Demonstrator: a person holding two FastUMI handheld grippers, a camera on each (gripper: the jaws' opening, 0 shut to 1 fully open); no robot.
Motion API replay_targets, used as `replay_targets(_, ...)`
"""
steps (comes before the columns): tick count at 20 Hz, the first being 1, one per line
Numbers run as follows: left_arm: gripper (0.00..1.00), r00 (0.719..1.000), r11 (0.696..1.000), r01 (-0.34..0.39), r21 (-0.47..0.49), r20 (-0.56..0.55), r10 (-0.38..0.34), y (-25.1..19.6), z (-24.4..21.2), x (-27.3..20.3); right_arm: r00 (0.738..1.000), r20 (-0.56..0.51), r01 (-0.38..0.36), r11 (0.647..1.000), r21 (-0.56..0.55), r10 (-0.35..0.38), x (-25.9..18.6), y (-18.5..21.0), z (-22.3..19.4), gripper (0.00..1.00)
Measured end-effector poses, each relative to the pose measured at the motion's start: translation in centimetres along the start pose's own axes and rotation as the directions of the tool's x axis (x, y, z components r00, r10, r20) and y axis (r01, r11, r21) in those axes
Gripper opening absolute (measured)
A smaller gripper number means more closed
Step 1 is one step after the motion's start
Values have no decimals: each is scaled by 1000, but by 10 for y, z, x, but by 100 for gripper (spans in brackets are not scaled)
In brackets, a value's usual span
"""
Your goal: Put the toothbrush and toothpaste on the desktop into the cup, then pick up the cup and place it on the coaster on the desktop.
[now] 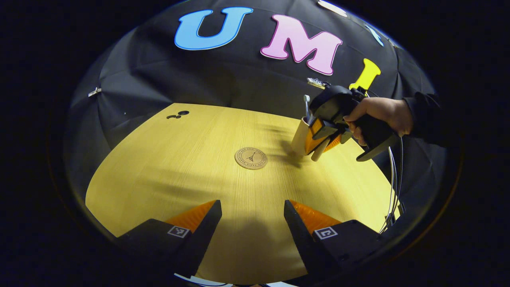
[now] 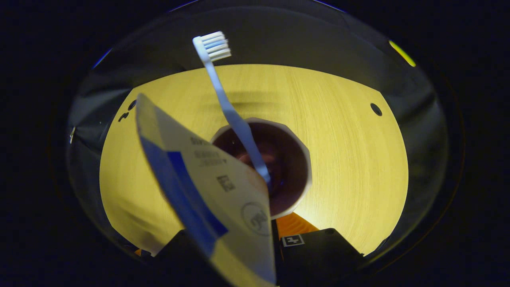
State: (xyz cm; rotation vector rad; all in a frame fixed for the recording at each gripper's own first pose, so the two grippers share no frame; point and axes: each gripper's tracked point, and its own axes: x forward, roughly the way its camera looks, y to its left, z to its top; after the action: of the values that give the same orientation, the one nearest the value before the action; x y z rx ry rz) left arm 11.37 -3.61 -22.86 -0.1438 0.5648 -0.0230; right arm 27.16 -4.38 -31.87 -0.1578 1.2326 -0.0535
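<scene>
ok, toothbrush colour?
White handle, with white and blue bristles: the toothbrush standing in the cup shows best in the right gripper view.

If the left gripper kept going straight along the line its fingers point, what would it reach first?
Probably the coaster, lying flat on the desktop ahead of the open left gripper with only bare wood between. The cup held by the right gripper sits off to the right of that line. Depth is uncertain.

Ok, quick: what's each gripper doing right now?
Left gripper: open, holding nothing, above the table.
Right gripper: closed on the toothpaste, beside the cup.
</scene>
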Motion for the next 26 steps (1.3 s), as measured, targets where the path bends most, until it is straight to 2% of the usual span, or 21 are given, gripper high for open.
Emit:
replay_targets(6,98,1000,1000,-15,-22,23,15,10,5,-3,998,-7,-63,995,-77,63,-1,61,2,34)
replay_targets(12,98,996,996,-79,-46,27,81,39,0,-15,994,-48,-105,978,-179,98,5,105,-18,34)
replay_targets(17,98,989,986,-142,-82,19,144,65,-11,-25,990,-71,-133,970,-206,120,12,126,-27,34)
replay_targets(21,98,984,979,-173,-110,14,175,78,-15,-34,991,-95,-116,961,-250,95,22,137,-36,34)
replay_targets(26,98,981,974,-190,-121,11,193,83,-18,-41,993,-85,-102,962,-252,83,18,135,-37,34)
